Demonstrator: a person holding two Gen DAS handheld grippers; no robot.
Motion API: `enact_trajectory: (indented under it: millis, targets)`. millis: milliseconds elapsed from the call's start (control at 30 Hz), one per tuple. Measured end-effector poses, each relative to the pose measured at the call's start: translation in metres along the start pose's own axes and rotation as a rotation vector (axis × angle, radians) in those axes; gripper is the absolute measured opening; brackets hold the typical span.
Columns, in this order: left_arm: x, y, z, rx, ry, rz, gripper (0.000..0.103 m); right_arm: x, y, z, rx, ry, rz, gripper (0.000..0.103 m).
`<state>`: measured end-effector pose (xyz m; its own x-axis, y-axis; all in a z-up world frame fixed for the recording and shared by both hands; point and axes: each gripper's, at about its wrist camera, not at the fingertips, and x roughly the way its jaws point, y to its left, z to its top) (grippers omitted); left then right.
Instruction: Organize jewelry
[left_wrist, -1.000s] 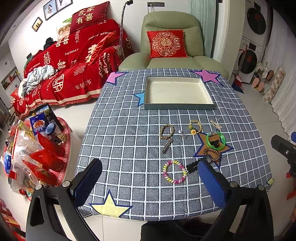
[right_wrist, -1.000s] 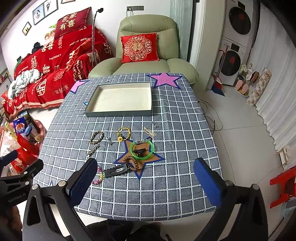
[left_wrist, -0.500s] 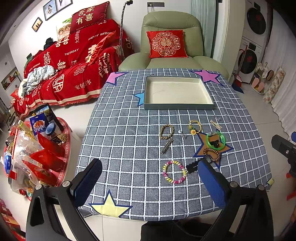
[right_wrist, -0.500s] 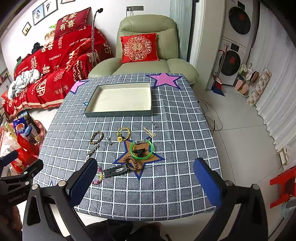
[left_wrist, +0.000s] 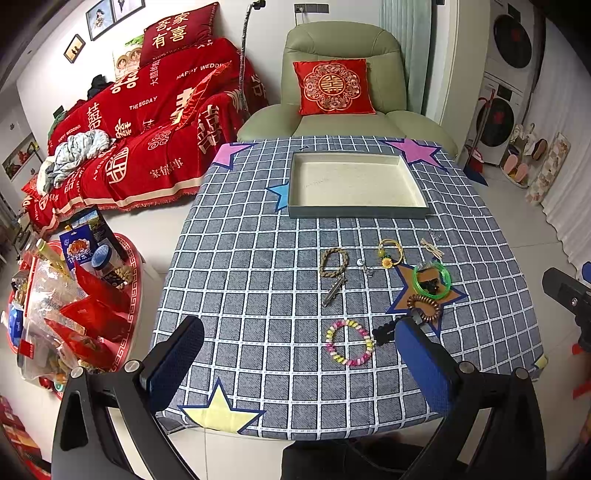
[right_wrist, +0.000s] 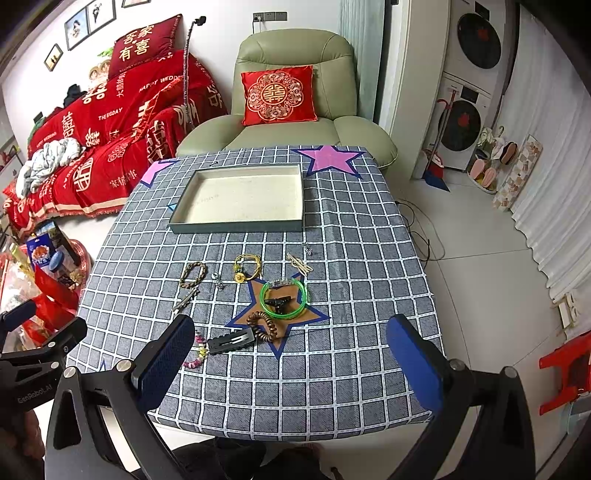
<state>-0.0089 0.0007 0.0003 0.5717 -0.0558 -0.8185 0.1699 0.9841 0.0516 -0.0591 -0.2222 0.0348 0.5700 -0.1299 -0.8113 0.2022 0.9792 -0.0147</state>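
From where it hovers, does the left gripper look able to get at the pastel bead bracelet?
Probably yes. The left gripper is open, and the pastel bead bracelet lies flat between its fingers' line of sight with nothing over it. Only the black hair clip sits close on its right side.

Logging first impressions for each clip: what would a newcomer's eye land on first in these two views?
Probably the bright red wedding-print sofa cover at far left and the matching red embroidered cushion on the pale green armchair. Next, the shallow empty cream-lined tray at the far side of the grey checked tablecloth, with loose jewelry nearer, notably the neon green bangle on an orange star patch.
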Motion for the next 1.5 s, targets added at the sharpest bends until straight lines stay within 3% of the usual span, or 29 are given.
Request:
enact_trajectory:
  millis: [667,1100,1367,1500]
  targets:
    - [0.0,0.001,-0.001,0.0,0.003,0.0,0.103,0.007,0.002,0.0,0.002,0.013,0.004,0.103]
    - [0.019,0.009,0.006,0.006,0.051,-0.004,0.103,0.025,0.005,0.005,0.012,0.055,0.026,0.103]
    - [0.053,0.017,0.023,0.022,0.121,-0.032,0.103,0.055,0.002,0.01,0.072,0.147,0.065,0.103]
    - [0.084,0.027,0.035,0.034,0.163,-0.034,0.103,0.075,-0.001,0.014,0.119,0.185,0.037,0.103]
